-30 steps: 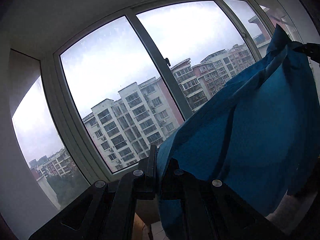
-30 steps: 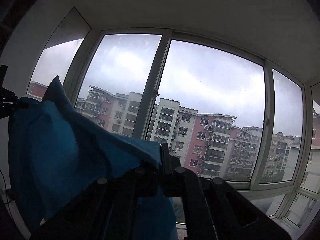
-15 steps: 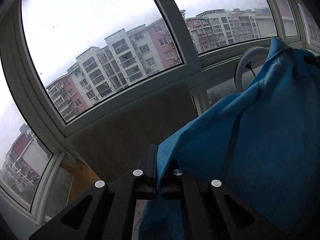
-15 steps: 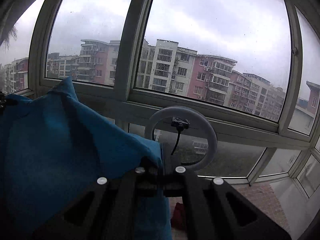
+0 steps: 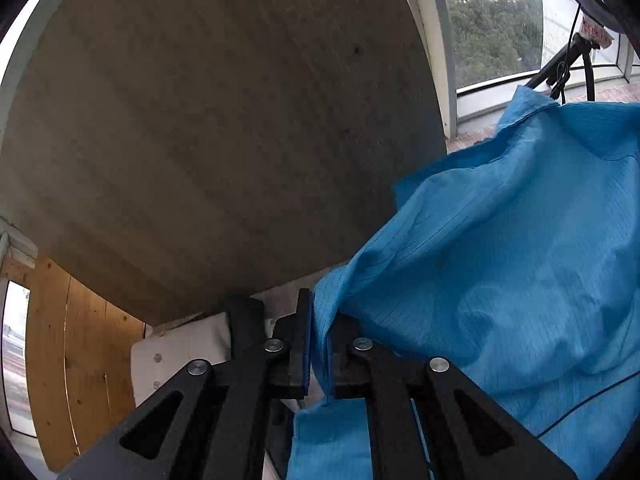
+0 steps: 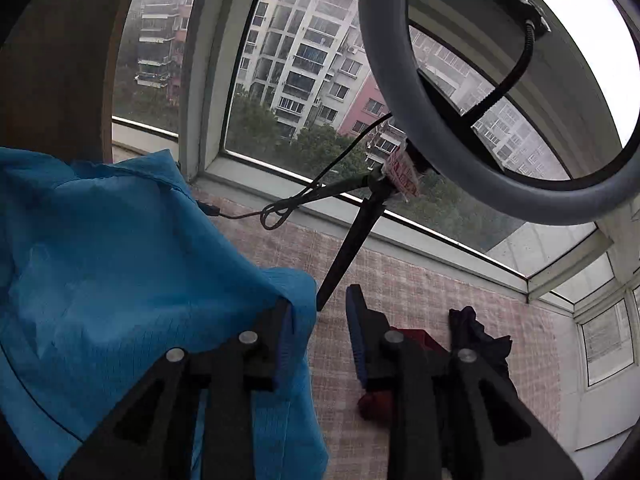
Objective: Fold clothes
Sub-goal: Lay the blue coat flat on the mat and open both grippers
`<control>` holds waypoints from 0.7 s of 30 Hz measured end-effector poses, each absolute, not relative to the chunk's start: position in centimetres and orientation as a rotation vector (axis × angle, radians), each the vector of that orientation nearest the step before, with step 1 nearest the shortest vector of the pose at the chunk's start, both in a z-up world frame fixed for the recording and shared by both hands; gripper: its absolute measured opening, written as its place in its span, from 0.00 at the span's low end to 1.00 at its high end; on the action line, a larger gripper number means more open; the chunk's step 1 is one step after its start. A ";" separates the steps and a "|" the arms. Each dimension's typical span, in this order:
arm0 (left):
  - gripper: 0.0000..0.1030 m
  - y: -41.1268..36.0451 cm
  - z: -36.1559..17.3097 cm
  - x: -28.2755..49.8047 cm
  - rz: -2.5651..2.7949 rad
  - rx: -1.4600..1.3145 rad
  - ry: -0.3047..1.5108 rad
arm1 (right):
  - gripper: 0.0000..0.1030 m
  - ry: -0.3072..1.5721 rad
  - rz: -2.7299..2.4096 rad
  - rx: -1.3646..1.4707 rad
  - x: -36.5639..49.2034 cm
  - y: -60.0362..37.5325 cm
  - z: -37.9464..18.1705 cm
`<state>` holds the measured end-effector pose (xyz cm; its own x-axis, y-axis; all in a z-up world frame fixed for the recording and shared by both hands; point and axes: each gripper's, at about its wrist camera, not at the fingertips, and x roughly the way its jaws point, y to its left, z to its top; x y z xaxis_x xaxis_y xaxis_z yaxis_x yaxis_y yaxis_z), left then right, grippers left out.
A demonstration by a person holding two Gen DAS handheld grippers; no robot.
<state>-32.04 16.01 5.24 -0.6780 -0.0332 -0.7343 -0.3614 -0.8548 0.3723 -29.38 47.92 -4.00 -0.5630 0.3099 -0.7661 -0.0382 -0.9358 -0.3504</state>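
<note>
A: L claw (image 5: 320, 344) status?

B: On my left wrist feed its jaws are pinched tight on an edge of the blue garment (image 5: 500, 280), bottom centre of frame. Cloth runs from the pinch up and across the whole right side of that view, bunched and creased. A fold of it also hangs below, between the claw's arms.

A: And R?

B: R claw (image 6: 320, 336) is spread wide, nothing between the jaws. Blue garment (image 6: 120, 280) fills the left half of the right wrist view and drapes over the left-hand finger (image 6: 280, 344); the other finger (image 6: 356, 340) is bare, well apart from the cloth.

A: So garment's held by L only?

B: From what I see, yes. R's left-hand finger is touching it, no grip.

A: What's under R?

B: Checked pinkish surface (image 6: 400, 280), lower centre to right. A dark red item (image 6: 416, 338) and a dark cloth (image 6: 480, 336) lie on it behind the R claw's bare finger, partly hidden by it. Can't tell what they are.

A: Other stuff?

B: Ring light (image 6: 408, 80) fills upper right of the right wrist view, its black stand (image 6: 352, 248) slanting down to centre, cable (image 6: 280, 212) looped beside it. Window (image 6: 304, 80) behind, apartment blocks outside. On the left wrist feed, a big brown panel (image 5: 220, 120) fills upper left; a white buttoned garment (image 5: 180, 352) sits lower left, beside wood boards (image 5: 72, 340).
</note>
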 end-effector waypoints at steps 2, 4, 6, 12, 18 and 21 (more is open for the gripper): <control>0.09 15.5 4.8 -31.4 2.592 -1.174 0.742 | 0.36 -0.400 2.589 -1.384 -27.6 48.8 -4.1; 0.13 15.0 4.4 -30.8 2.570 -1.189 0.734 | 0.50 -0.323 2.612 -1.404 -24.6 49.7 -4.0; 0.19 14.4 4.0 -30.2 2.549 -1.204 0.725 | 0.53 -0.241 2.639 -1.421 -21.2 50.7 -3.6; 0.40 9.8 3.0 -24.8 2.486 -1.261 0.629 | 0.65 -0.008 2.624 -1.578 -7.9 50.5 -7.8; 0.45 1.3 -2.2 -14.2 2.408 -1.494 0.482 | 0.65 0.141 2.546 -1.654 2.1 49.0 -13.1; 0.45 -2.6 -5.4 -9.4 2.373 -1.648 0.375 | 0.65 0.262 2.514 -1.668 5.4 49.3 -13.1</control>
